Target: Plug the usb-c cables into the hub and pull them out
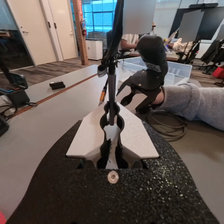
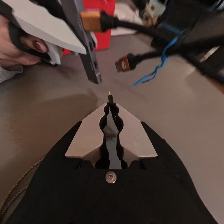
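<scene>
The left claw [image 1: 112,109] is pinching a thin grey hub [image 1: 111,95] near its tips and holds it standing up above the grey table [image 1: 50,121]. In the right wrist view the same hub [image 2: 90,58] hangs slanted from the left claw [image 2: 83,50], and small dark ports run down its side. One cable with an orange plug [image 2: 91,21] sits in the hub near its top. A second orange plug [image 2: 123,64] hangs free just beside the hub, not touching it. Both are on thick black cables, and a loose blue string [image 2: 161,63] dangles near them. The right claw [image 2: 110,104] is pressed together on a small black usb-c cable plug [image 2: 110,98], and its little metal tip points up at the low end of the hub, with a gap between them. In the left wrist view the right claw [image 1: 122,97] sits low by the table, held by a hand in a grey sleeve [image 1: 194,103]. A coil of dark cable [image 1: 169,124] lies on the table under that sleeve. Behind it stands a clear plastic bin [image 1: 175,71]. A small black box [image 1: 57,84] lies far off on the table to the left. A red fire extinguisher [image 1: 83,27] hangs on a wooden post. No writing is clear enough to make out; the pictures are blurry.
</scene>
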Demonstrator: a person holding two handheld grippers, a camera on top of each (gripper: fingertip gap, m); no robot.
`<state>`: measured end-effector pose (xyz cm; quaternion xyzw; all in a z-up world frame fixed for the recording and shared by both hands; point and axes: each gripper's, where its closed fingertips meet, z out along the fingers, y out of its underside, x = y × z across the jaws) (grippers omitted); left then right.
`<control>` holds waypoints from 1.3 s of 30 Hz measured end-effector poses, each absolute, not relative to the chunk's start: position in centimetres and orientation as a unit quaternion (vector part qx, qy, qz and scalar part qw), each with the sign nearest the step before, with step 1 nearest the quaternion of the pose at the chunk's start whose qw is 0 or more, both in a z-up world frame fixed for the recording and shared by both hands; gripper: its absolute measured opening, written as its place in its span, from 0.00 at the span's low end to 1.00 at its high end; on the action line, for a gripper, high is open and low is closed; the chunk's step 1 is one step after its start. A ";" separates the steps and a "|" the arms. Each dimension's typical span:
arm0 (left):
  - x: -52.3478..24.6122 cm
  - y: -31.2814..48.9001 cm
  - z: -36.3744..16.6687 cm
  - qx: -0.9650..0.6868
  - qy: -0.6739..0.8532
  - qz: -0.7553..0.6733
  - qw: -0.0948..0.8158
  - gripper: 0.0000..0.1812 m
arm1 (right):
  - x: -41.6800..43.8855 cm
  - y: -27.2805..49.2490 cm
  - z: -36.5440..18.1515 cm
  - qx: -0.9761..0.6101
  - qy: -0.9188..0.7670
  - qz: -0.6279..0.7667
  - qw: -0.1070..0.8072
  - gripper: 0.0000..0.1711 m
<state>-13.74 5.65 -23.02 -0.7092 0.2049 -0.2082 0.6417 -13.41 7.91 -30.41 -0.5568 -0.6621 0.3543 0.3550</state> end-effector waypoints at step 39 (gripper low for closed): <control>-10.3 4.4 -23.9 -0.562 0.463 0.094 0.678 0.04 | -10.3 4.7 -23.7 -0.308 -0.717 -0.035 0.624 0.03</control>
